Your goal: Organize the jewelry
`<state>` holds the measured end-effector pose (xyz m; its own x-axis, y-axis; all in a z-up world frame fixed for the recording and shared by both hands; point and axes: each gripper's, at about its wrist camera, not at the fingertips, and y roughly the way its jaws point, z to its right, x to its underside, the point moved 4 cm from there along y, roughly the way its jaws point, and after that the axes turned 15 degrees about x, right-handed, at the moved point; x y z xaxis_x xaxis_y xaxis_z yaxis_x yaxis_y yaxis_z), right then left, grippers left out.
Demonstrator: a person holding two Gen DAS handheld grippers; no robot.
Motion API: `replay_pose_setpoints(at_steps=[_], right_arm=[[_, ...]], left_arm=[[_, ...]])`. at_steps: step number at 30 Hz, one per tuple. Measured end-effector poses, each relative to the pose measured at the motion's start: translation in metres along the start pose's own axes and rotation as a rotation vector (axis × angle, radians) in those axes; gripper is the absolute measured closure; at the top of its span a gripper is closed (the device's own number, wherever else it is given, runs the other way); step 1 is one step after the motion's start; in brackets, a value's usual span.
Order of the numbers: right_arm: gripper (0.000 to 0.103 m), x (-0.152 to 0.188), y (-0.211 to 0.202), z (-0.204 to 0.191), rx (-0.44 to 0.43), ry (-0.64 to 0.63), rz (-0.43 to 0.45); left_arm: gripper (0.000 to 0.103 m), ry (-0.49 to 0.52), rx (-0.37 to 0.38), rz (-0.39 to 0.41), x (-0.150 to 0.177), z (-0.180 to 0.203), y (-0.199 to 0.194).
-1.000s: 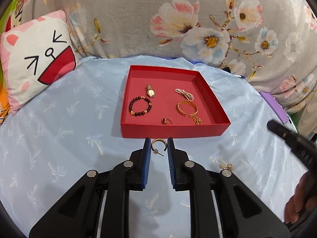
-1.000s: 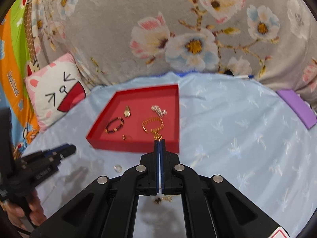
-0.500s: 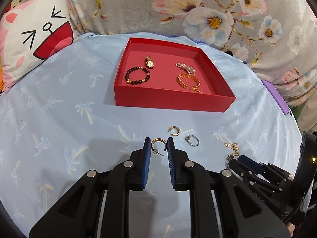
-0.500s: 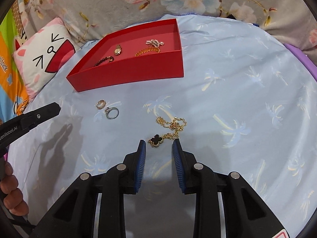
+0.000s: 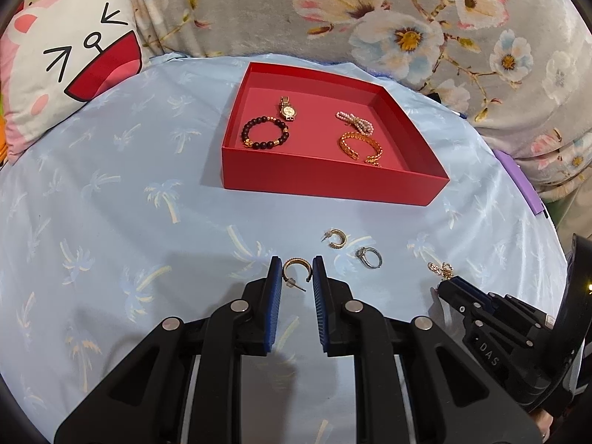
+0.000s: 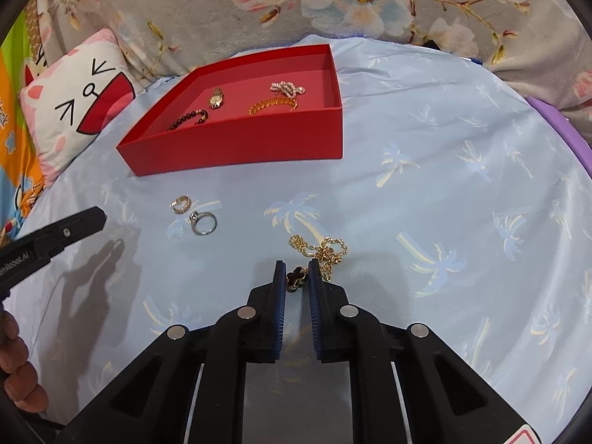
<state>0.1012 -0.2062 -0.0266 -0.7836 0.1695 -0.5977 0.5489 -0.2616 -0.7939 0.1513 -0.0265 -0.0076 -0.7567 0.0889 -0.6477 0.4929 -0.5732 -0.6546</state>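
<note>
My left gripper (image 5: 296, 273) is shut on a gold hoop earring (image 5: 294, 260), low over the blue sheet. A second hoop earring (image 5: 336, 238) and a silver ring (image 5: 369, 258) lie just beyond it. The jaws of my right gripper (image 6: 297, 272) are closing, and their pads press on the dark clover pendant (image 6: 296, 277) of a gold necklace. Its chain (image 6: 325, 249) lies bunched on the sheet ahead. The red box (image 5: 333, 181) behind holds a bead bracelet (image 5: 264, 135), a small watch (image 5: 288, 110), a pearl piece (image 5: 354, 121) and a gold chain bracelet (image 5: 360, 147).
A cat-face pillow (image 5: 70, 59) leans at the back left and a floral blanket (image 5: 370, 11) rises behind the box. A purple object (image 5: 518, 181) lies at the sheet's right edge. A person's fingers (image 6: 18, 381) show at the lower left of the right wrist view.
Both grippers have sunk towards the sheet. The right jaws opened from shut and then closed around the clover pendant. The left still holds its earring.
</note>
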Motion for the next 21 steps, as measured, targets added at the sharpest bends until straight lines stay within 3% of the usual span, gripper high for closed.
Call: replay_pose_setpoints(at_steps=[10,21], right_arm=[[0.092,-0.055,-0.051,0.012,-0.041,0.035,0.136],[0.092,-0.163,-0.105,0.000,-0.091,0.006,0.322]], left_arm=[[0.087,0.042,0.013,0.040,-0.026,0.015,-0.016],[0.087,0.171,0.022,0.145,-0.124,0.043,-0.040]])
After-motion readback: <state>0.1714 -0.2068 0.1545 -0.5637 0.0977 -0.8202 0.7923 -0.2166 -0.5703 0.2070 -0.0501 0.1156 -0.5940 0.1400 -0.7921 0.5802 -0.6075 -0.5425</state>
